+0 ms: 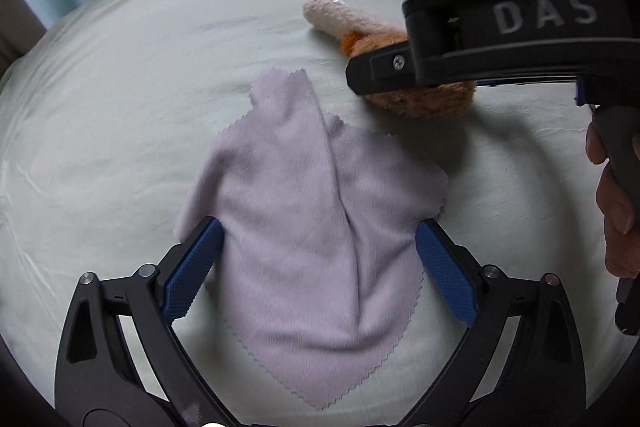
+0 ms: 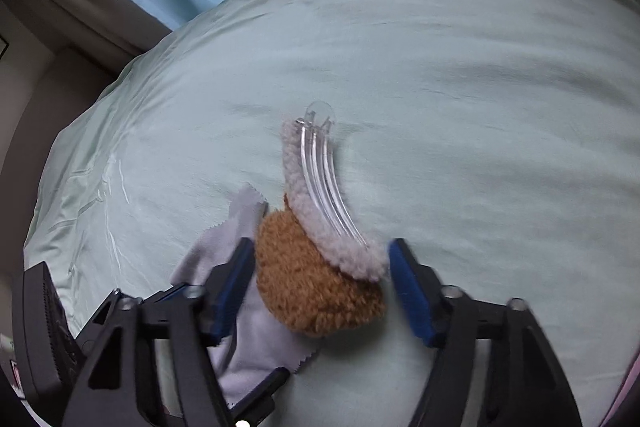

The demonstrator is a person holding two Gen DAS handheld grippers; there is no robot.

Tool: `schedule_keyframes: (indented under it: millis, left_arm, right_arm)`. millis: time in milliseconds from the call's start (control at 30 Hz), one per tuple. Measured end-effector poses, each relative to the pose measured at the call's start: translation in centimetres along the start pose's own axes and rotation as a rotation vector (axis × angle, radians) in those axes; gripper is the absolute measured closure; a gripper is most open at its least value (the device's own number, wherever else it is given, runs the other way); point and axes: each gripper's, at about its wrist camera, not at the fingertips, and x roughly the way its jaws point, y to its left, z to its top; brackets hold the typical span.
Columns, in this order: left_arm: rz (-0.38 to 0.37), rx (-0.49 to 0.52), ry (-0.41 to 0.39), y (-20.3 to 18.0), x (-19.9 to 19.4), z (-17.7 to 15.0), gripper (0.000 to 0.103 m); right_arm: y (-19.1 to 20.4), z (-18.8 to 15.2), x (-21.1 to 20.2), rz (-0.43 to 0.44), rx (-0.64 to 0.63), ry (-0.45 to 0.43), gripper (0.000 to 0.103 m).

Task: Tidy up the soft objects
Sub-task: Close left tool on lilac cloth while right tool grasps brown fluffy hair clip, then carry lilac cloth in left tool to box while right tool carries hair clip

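Leftmost, the left gripper (image 1: 320, 263) hangs over the pale green bedcover (image 1: 120, 131), its blue pads (image 1: 192, 271) spread wide on either flank of the lilac cloth (image 1: 312, 227) without pressing it; the cloth lies crumpled, with zigzag-cut edges and a long crease down its middle, near the centre of the bedcover. Just beyond the cloth's upper right corner lies the plush toy (image 1: 424, 99), a curly brown body with a cream, woolly strip running away from it toward the far edge of the bedcover. In the right wrist view the toy's body (image 2: 316, 287) overlaps the edge of the cloth (image 2: 244, 343), and a clear plastic curved piece (image 2: 324, 183) lies along the woolly strip. The right gripper (image 2: 324, 291) straddles the toy with its jaws at a middling gap; the left pad (image 2: 234, 287) touches the brown fur, while the right pad stands just beside the strip's end, so no firm grip shows. At the right, a hand (image 1: 616, 195) holds the right gripper's handle.
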Motion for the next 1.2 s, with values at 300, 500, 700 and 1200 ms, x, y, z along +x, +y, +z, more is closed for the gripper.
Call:
schedule_keyframes:
  millis: [300, 500, 700, 1200]
  left_arm:
    - [-0.024, 0.049, -0.013, 0.4, -1.2, 0.7, 0.078]
    - [-0.04, 0.007, -0.004, 1.6, -1.7, 1.1, 0.095]
    - [-0.051, -0.048, -0.021, 2.8, -3.3, 0.9, 0.098]
    - [-0.015, -0.108, -0.15, 3.8, -13.0, 1.7, 0.098]
  right_arm:
    - [0.2, 0.0, 0.0, 0.003, -0.022, -0.007, 0.058]
    - [0.6, -0.1, -0.9, 0.004, -0.02, -0.026, 0.059]
    - [1.1, -0.1, -2.6, 0.005, -0.014, -0.056, 0.059]
    - [4.6, -1.3, -11.2, 0.002, -0.034, -0.173, 0.059]
